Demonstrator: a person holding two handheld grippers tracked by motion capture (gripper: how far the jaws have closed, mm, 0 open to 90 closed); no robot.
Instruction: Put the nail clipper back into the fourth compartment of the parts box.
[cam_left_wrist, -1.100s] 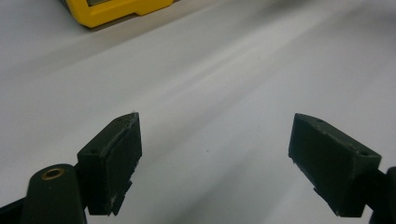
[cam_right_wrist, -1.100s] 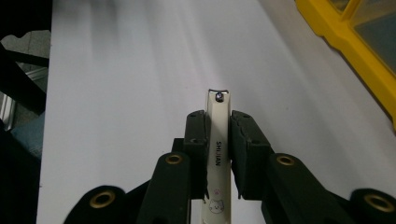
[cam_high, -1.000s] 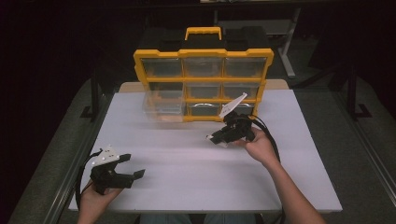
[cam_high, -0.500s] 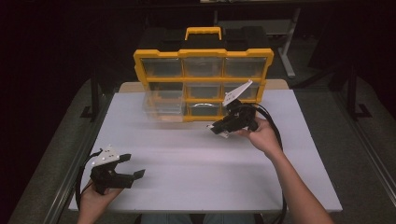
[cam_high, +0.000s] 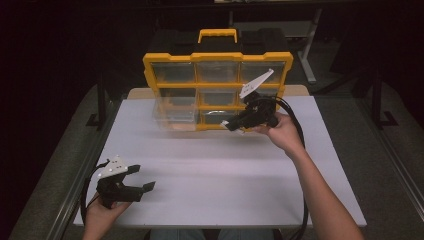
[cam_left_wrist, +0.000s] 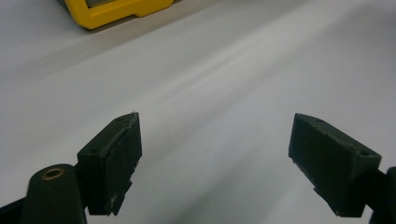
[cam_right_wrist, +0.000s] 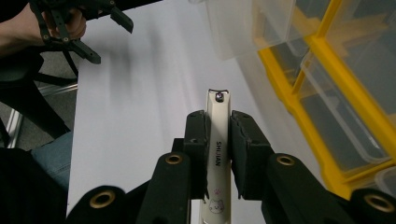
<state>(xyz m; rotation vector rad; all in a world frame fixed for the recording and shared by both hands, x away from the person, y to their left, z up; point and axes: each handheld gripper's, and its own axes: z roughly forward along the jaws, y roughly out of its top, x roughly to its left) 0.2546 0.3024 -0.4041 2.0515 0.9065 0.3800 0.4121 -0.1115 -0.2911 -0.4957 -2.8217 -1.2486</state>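
Right gripper (cam_right_wrist: 218, 154): jaws clamped on a white nail clipper (cam_right_wrist: 218, 140); its long axis runs forward past the jaw tips, beside the yellow organizer (cam_high: 218, 90).
Left gripper (cam_left_wrist: 215, 158): jaws apart over the bare white table (cam_high: 225, 170), near its front-left edge.

"SHUIAN" printed lengthwise on the white nail clipper (cam_right_wrist: 218, 140)

From the high view we look forward and down over the whole white tabletop (cam_high: 215, 175), with the yellow organizer (cam_high: 217, 90) at the far edge. Our left tool (cam_left_wrist: 215, 158) view sits close above the tabletop, facing ahead toward a corner of the organizer. Our right tool (cam_right_wrist: 218, 154) view looks along its jaws; the organizer is just beside them and the left tool farther beyond, both shared with the high view.
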